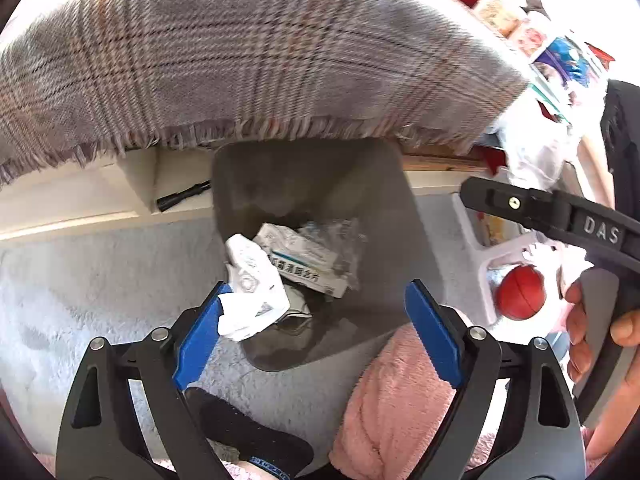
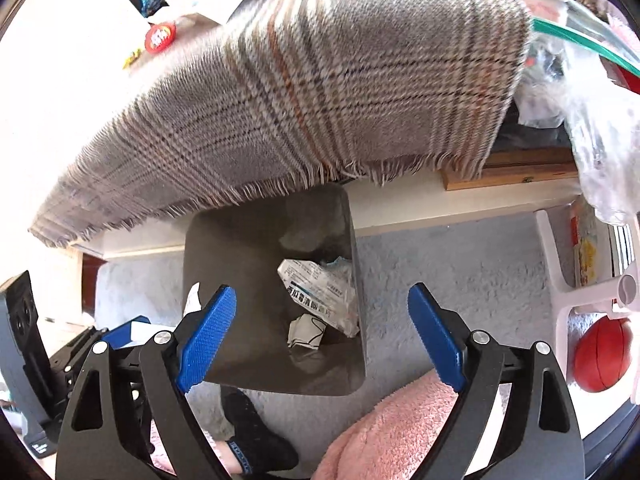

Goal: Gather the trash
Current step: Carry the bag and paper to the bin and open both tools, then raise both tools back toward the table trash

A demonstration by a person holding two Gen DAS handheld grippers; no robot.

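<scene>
I see the crumpled white wrapper against my left gripper's left blue finger, unpinched over the grey bin holding other trash. My right gripper gapes wide too, empty. A plaid blanket drapes the table above pale carpet.

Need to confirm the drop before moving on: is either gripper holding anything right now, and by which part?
Nothing is held. The left gripper and right gripper are both open over the grey bin; the crumpled white paper lies loose against the left one's inner pad.
</scene>
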